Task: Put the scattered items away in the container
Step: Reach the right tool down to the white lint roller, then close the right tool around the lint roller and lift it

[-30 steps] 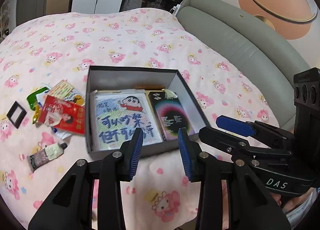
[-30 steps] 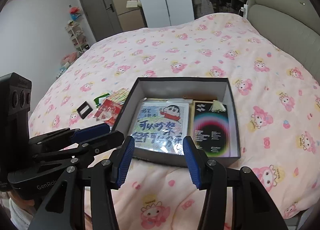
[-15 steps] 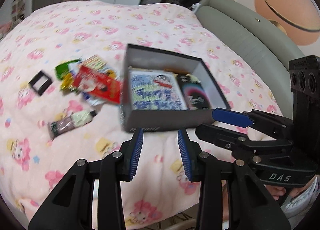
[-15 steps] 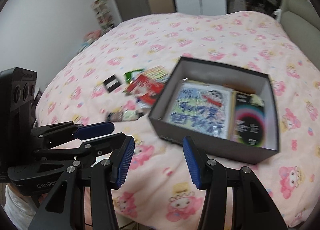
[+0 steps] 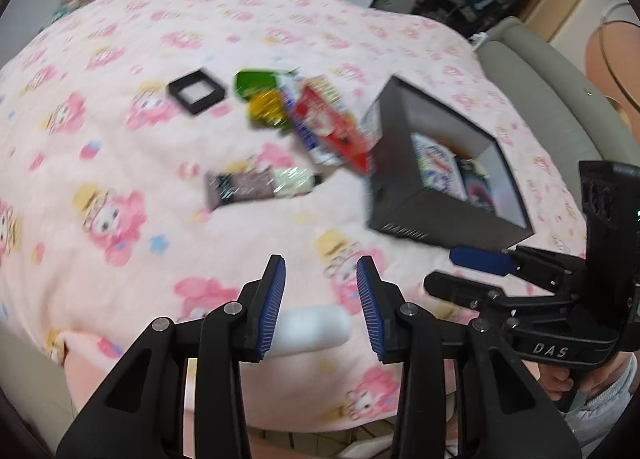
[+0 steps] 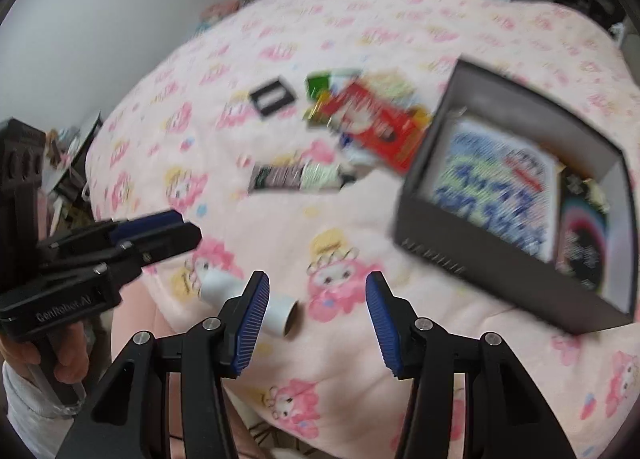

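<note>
The box [image 5: 404,195] sits on the bed [image 5: 120,39] holding a cartoon card and a dark card, while the packets [image 5: 320,119], tube [image 5: 256,185], black frame [image 5: 196,90] and white roll [image 5: 312,327] lie outside it, presumably awaiting collection. Left gripper [image 5: 320,299] and right gripper [image 6: 316,305] both hold their jaws open and empty. Compared with a second ago, both views have swung left from the box towards the loose items, the white roll newly visible.

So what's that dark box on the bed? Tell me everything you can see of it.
The dark box is an open, lidless rectangular carton, seemingly stiff card, dark grey outside with pale inner walls and faint lettering on its near side. It sits flat on the pink bedspread, right of the scattered packets. Inside lie a cartoon-printed sheet and a black card, side by side. Neither gripper touches it.
</note>
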Demonstrator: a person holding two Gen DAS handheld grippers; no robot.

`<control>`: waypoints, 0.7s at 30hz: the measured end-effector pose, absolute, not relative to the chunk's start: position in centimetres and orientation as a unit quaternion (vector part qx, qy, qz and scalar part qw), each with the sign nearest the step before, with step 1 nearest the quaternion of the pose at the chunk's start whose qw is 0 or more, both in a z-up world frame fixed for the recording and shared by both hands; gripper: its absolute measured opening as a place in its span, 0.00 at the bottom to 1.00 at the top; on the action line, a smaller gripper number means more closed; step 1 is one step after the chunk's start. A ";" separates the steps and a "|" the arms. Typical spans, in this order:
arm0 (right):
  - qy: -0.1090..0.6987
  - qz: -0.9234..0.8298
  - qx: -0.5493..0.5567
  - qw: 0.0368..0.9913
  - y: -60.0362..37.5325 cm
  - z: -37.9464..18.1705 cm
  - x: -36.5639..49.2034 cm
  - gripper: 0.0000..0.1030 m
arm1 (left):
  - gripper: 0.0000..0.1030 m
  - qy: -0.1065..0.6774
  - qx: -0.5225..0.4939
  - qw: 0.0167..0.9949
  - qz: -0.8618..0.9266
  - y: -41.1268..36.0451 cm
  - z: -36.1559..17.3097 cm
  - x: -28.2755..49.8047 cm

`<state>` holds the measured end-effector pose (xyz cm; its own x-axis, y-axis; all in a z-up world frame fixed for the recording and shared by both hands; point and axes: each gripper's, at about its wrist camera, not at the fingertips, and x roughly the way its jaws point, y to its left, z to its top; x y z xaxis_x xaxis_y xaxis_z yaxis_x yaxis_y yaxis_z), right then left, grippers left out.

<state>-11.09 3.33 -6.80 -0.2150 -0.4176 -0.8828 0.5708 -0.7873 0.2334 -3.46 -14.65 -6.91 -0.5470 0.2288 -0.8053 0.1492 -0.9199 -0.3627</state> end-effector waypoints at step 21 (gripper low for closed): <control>-0.063 -0.676 0.640 0.360 0.2 -17.7 -11.4 0.38 | 0.36 -0.298 -0.562 0.016 0.771 -16.4 -16.1 -3.7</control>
<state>-11.36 0.17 -17.73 0.0773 -0.5672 -0.8199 0.4067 -0.7329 0.5454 -3.75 -16.36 -16.11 -0.3674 0.3598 -0.8576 0.3113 -0.8213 -0.4780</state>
